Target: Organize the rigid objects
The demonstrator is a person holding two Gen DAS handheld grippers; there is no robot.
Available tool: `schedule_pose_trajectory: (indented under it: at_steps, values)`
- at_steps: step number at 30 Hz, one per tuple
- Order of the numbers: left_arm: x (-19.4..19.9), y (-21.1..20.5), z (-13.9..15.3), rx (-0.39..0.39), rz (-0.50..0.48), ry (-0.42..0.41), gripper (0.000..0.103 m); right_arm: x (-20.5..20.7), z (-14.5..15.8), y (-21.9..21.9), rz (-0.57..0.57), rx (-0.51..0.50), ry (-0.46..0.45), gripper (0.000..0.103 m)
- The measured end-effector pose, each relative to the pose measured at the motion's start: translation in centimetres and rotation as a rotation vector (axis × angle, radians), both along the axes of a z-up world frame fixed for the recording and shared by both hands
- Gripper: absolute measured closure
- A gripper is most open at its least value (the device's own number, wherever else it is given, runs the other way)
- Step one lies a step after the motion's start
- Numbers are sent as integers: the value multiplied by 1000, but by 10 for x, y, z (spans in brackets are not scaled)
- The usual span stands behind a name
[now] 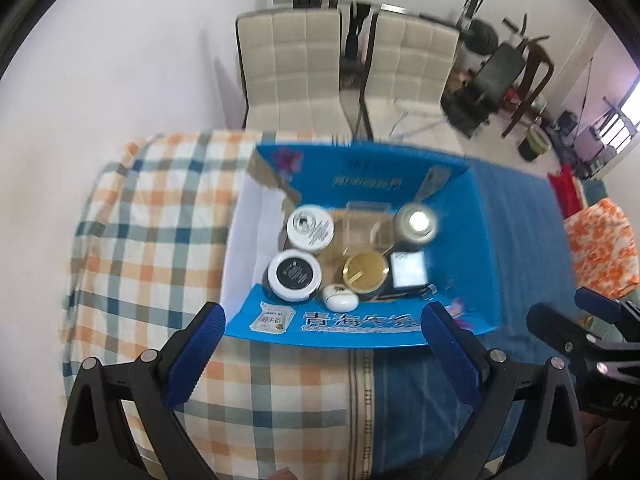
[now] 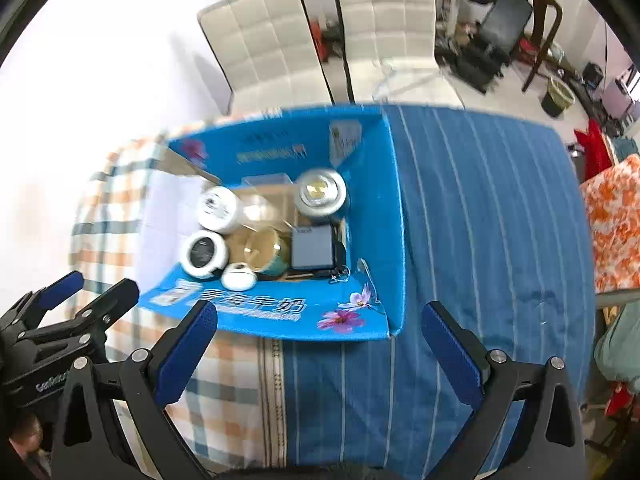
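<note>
A blue cardboard box (image 1: 360,328) (image 2: 372,208) stands open on the table. Inside are a white jar (image 1: 311,227) (image 2: 219,209), a white jar with a black lid (image 1: 295,275) (image 2: 203,253), a gold-lidded jar (image 1: 365,271) (image 2: 266,254), a silver can (image 1: 416,224) (image 2: 320,193), a small white oval case (image 1: 340,297) (image 2: 239,275), a grey square box (image 1: 408,269) (image 2: 312,246) and a clear plastic box (image 1: 366,224). My left gripper (image 1: 322,340) is open and empty in front of the box. My right gripper (image 2: 320,340) is open and empty above the box's near right corner.
The table is covered by a checked cloth (image 1: 152,216) on the left and a blue striped cloth (image 2: 480,220) on the right. Two white chairs (image 1: 292,64) (image 1: 412,68) stand behind the table. An orange patterned cloth (image 2: 616,220) lies at the right.
</note>
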State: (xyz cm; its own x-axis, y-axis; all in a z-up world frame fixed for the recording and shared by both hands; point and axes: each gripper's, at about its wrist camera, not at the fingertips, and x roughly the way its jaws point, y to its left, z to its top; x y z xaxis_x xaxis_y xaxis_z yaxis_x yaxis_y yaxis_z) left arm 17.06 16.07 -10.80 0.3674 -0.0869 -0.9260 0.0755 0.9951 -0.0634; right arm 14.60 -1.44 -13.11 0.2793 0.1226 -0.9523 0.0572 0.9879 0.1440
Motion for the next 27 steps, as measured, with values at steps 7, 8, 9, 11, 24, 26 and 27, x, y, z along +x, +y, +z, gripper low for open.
schedule_pose_trajectory:
  at_steps: [7, 8, 9, 11, 24, 26, 27]
  values:
    - [-24, -2, 57, 11, -19, -90, 2, -38, 76, 2, 36, 47, -91, 0]
    - [-28, -2, 64, 12, -20, -98, 2, -44, 86, 3, 44, 53, -102, 0]
    - [-32, -3, 69, 9, -21, -104, 2, -48, 92, 5, 48, 59, -107, 0]
    - [-39, -3, 79, 5, -17, -112, 2, -57, 105, 7, 61, 73, -112, 0]
    - [-62, -6, 108, 36, 10, -185, 2, -84, 152, 7, 51, -8, -220, 0]
    - [-60, -6, 107, 37, 15, -189, 2, -82, 157, 5, 35, -21, -240, 0]
    - [-59, -6, 106, 38, 16, -190, 2, -81, 159, 4, 29, -26, -250, 0]
